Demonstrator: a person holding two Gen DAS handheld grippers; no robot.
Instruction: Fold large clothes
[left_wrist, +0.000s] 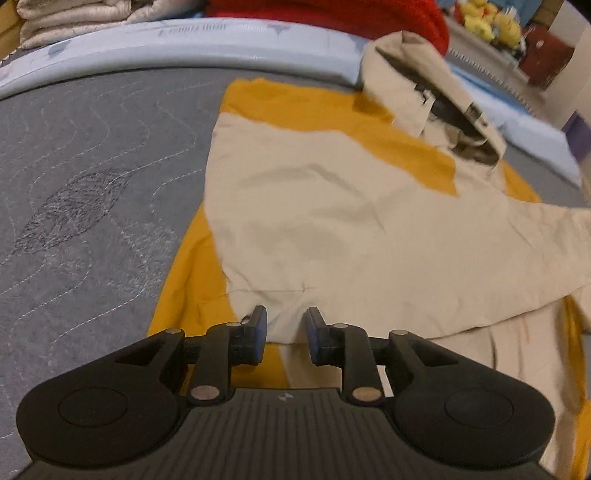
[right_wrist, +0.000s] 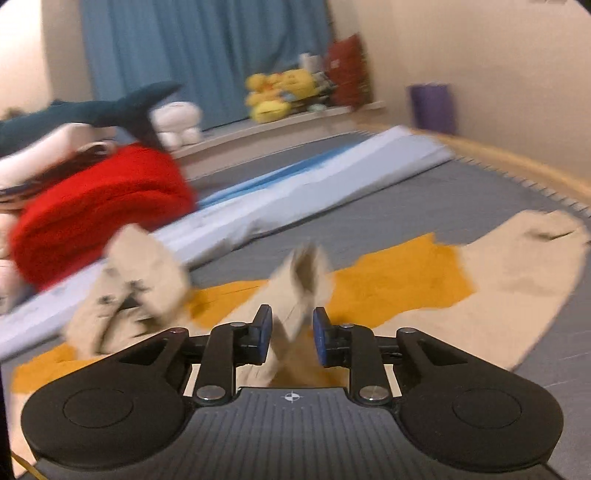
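Note:
A beige and yellow jacket (left_wrist: 332, 221) lies spread on the grey mattress (left_wrist: 92, 184), its hood (left_wrist: 424, 85) bunched up at the far end. My left gripper (left_wrist: 286, 332) points down over the near edge of a folded beige panel. Its jaws stand a little apart and only flat cloth shows in the gap. In the right wrist view a raised beige fold (right_wrist: 295, 288) of the jacket stands between the fingers of my right gripper (right_wrist: 292, 334). The pads are slightly apart, with a gap beside the right pad. One beige sleeve (right_wrist: 517, 288) stretches out to the right.
A red blanket (right_wrist: 99, 206) and a long light-blue roll (right_wrist: 295, 192) lie behind the jacket. A shark plush (right_wrist: 110, 107), yellow plush toys (right_wrist: 277, 92) and a purple bin (right_wrist: 432, 107) are farther back. The wooden bed edge (right_wrist: 517, 162) curves along the right.

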